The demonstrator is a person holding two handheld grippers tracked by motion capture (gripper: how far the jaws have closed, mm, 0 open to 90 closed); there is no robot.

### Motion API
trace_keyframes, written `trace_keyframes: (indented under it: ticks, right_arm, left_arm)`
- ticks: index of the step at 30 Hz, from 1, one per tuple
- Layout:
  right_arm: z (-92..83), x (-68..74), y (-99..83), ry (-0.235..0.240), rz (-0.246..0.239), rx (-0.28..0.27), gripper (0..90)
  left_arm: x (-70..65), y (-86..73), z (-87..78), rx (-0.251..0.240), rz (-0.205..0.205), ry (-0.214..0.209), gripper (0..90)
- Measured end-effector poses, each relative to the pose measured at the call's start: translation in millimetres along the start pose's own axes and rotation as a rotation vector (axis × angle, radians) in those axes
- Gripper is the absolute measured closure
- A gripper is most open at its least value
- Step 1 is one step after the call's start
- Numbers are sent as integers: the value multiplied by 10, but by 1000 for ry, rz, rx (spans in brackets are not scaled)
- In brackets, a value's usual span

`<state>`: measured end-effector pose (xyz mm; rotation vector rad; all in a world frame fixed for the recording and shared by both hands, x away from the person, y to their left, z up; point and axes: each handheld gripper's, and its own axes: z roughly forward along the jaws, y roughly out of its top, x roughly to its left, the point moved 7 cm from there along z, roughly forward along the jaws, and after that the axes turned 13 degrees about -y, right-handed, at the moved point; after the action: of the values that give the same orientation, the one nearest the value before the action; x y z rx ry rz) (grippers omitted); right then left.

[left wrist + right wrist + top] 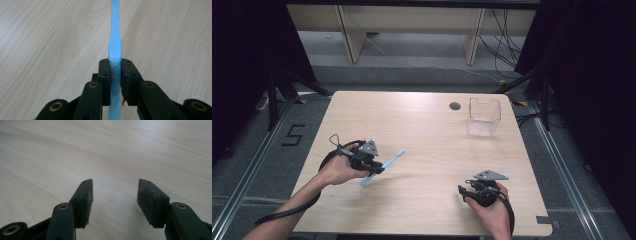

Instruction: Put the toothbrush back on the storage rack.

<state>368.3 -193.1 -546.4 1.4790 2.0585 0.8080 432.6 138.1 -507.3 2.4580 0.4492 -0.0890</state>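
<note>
Light-blue plastic toothbrush (384,165): clamped at its ribbed handle between the jaws of the left gripper (373,166), above the pale wooden table (422,140), well apart from the clear square plastic container (483,116) at the far right; right gripper (466,192): jaws apart, nothing between them, near the table's front edge, well short of the container.
</note>
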Motion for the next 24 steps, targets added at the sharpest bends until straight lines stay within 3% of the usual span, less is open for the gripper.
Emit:
trace_keyframes:
  ticks: [2, 4, 5, 7, 8, 10, 12, 13, 14, 15, 16, 18, 21, 23, 24]
  right_arm:
    - [-23, 22, -9, -7, 26, 26, 474]
    - [0, 9, 9, -3, -8, -5, 474]
    - [9, 38, 6, 15, 21, -5, 474]
    - [11, 26, 9, 12, -18, -8, 473]
    - [-3, 23, 4, -5, -10, 2, 474]
    - [16, 25, 5, 5, -19, -11, 474]
    - [3, 40, -1, 1, 5, 3, 474]
    - [-1, 55, -3, -2, 16, 6, 473]
    - [20, 55, 5, 22, -11, -13, 474]
    - [20, 55, 5, 22, -11, -13, 474]
    - [15, 61, 7, 18, -4, -10, 474]
    - [3, 63, 2, 6, 0, 1, 473]
    - [12, 69, 2, 8, -11, -3, 471]
    - [14, 77, -1, 11, -6, -2, 470]
    - [13, 80, -5, 12, 0, 2, 469]
  left_arm:
    - [-9, 28, -8, -33, -1, 11, 787]
    - [-7, 45, -27, -42, 11, 21, 787]
    - [-8, 51, -33, -49, 10, 27, 787]
    - [-9, 70, -45, -76, -1, 36, 787]
    - [-14, 87, -38, -105, -14, 41, 787]
    - [-19, 103, -45, -137, -23, 56, 788]
    - [-25, 120, -55, -159, -19, 65, 787]
    - [-33, 144, -70, -193, -21, 78, 787]
    - [-40, 157, -79, -213, -25, 81, 787]
    - [-40, 157, -79, -213, -25, 81, 787]
    - [-40, 179, -95, -250, -31, 90, 787]
    - [-37, 187, -105, -264, -32, 95, 788]
    - [-41, 218, -119, -327, -52, 103, 788]
    - [-37, 217, -138, -336, -45, 109, 788]
    - [-45, 234, -140, -373, -56, 115, 788]
